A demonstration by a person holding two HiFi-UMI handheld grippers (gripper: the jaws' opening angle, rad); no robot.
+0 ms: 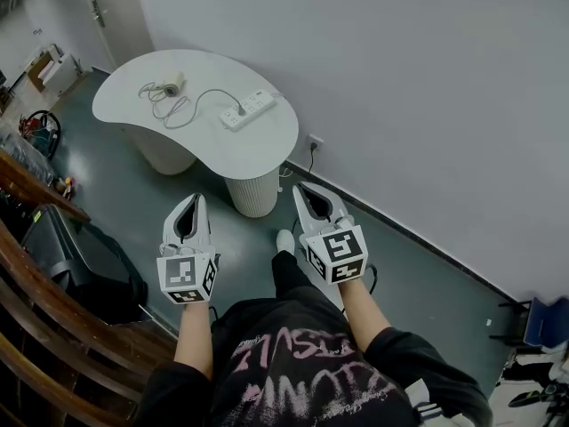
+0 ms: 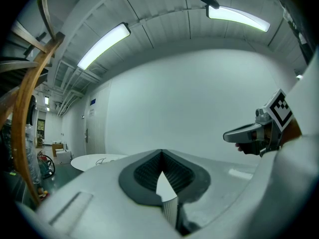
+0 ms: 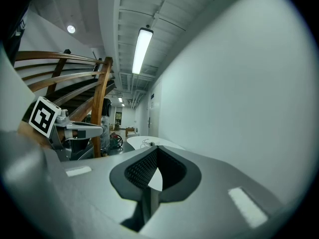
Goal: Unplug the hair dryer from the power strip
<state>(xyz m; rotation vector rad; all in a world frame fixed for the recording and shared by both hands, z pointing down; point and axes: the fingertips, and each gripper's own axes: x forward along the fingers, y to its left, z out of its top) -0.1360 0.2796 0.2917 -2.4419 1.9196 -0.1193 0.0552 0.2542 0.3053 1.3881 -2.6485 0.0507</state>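
A small pale hair dryer (image 1: 171,84) lies at the far left of a white kidney-shaped table (image 1: 267,145). Its grey cord loops across the top to a white power strip (image 1: 248,109) near the wall side. Both grippers hover over the floor, well short of the table. My left gripper (image 1: 192,200) (image 2: 162,156) is shut with nothing in it. My right gripper (image 1: 305,188) (image 3: 156,151) is also shut and holds nothing. The table (image 3: 149,142) shows small and far off in the right gripper view, with the cord just visible on it.
A curved wooden stair railing (image 1: 36,265) runs along the left, with a black case (image 1: 80,256) beside it. A wall socket (image 1: 313,142) with a cable sits behind the table pedestal (image 1: 253,194). Boxes (image 1: 49,69) stand far left, and a blue chair (image 1: 542,320) at right.
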